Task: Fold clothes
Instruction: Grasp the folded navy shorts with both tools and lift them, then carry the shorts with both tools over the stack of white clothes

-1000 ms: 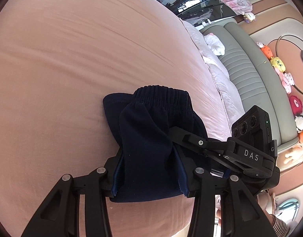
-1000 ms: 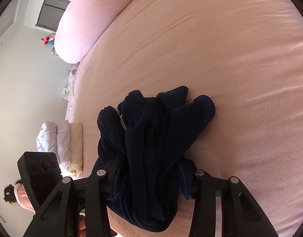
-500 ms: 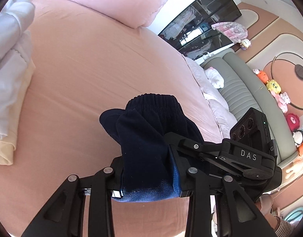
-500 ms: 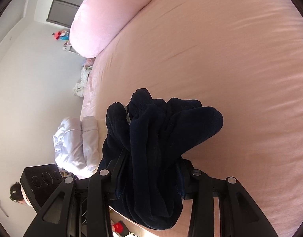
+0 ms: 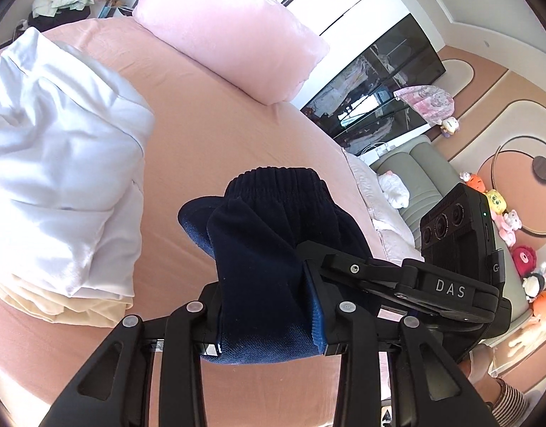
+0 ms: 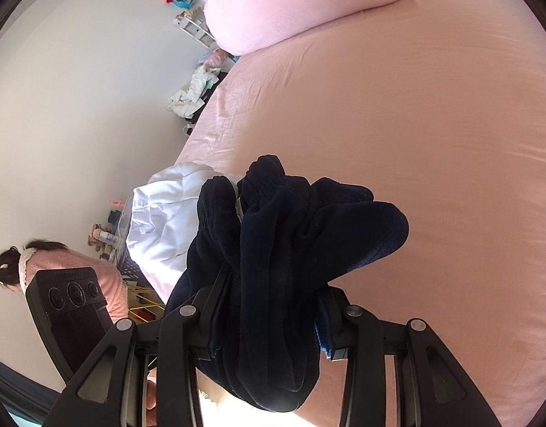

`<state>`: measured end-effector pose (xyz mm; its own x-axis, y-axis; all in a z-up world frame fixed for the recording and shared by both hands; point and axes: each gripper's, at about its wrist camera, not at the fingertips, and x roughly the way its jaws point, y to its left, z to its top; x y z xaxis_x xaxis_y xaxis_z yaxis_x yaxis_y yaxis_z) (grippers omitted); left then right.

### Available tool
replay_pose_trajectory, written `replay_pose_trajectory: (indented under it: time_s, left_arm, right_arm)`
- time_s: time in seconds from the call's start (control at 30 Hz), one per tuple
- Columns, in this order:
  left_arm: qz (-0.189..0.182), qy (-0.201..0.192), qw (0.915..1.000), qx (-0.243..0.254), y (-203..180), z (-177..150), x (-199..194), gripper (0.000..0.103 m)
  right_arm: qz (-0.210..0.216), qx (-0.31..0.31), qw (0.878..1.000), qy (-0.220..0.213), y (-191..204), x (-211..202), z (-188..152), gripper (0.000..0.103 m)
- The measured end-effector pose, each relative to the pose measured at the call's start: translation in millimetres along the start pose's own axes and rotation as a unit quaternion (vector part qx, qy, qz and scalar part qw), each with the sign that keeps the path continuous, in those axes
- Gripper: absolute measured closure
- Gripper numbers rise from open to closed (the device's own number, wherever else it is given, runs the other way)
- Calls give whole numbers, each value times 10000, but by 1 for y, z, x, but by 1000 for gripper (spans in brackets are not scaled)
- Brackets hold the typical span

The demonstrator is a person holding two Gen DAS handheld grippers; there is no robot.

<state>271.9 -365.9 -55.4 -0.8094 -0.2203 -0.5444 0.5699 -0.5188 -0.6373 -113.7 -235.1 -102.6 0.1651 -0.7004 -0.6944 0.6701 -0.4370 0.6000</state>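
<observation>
So we've got the folded navy garment (image 5: 273, 249) up off the pink bed (image 5: 208, 135), with the left tongs (image 5: 269, 323) and right tongs (image 6: 269, 323) both clamped on the bundle. The stack of folded whites (image 5: 59, 185) sits just to the side. If that's where it goes, we'd keep both grips level and set it down flat so the fold doesn't slump.

Both grippers are built of black struts with silver screws: left gripper (image 5: 269, 320), right gripper (image 6: 269, 323), "DAS" lettered.
</observation>
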Motion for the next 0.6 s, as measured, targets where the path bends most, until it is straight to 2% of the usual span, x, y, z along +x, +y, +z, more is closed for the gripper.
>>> replay_pose_trajectory:
  time_s: [0.37,0.6]
  left_arm:
    - [-195,-429,9987,-184,2,26,-26,71]
    - [-28,-677,9977,-60,8,40,-59,71]
  right_arm:
    - [-510,-887,9946,153,69,-13,20,63]
    - [-551,-1247,9902,307,108,-9,33,63]
